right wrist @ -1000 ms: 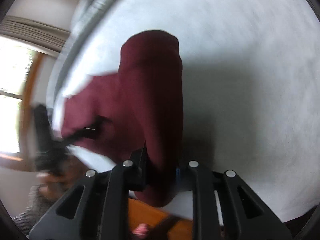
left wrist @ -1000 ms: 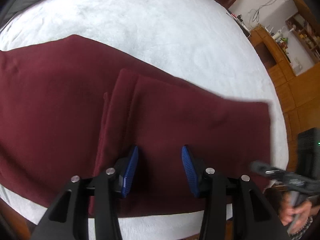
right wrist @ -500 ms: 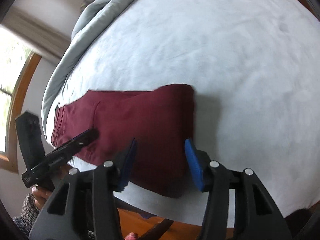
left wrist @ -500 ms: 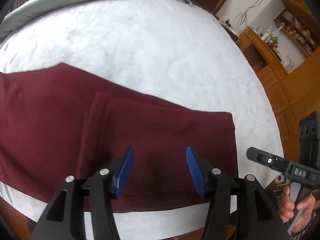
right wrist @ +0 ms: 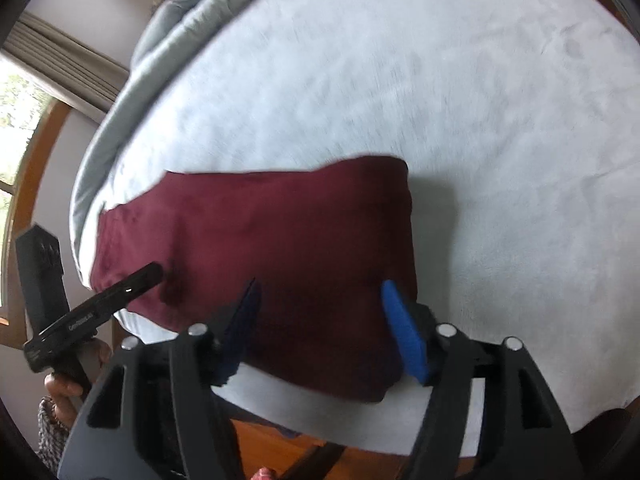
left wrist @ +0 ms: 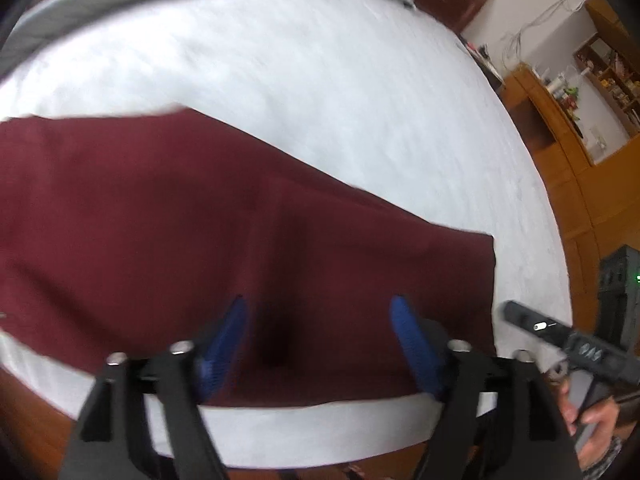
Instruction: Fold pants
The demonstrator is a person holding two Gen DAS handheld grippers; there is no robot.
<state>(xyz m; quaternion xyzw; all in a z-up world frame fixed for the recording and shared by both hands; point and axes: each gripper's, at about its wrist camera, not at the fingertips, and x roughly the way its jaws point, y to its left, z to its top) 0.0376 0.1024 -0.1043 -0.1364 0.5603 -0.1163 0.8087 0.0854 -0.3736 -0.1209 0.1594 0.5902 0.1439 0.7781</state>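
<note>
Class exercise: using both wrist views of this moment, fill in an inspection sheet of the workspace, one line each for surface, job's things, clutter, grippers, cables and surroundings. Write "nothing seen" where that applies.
Surface: white bed cover, bare apart from the garment.
Job's things: dark red pants lying flat near the bed's front edge, one end folded over the rest.
Clutter: nothing seen on the cover; grey duvet bunched at the far edge.
Grippers: left gripper and right gripper both open above the pants, jaws just opened further, pads not pressing the cloth.
Cables: wires hanging on the far wall.
Surroundings: wooden cabinet with small items, window with curtain, wood floor.
</note>
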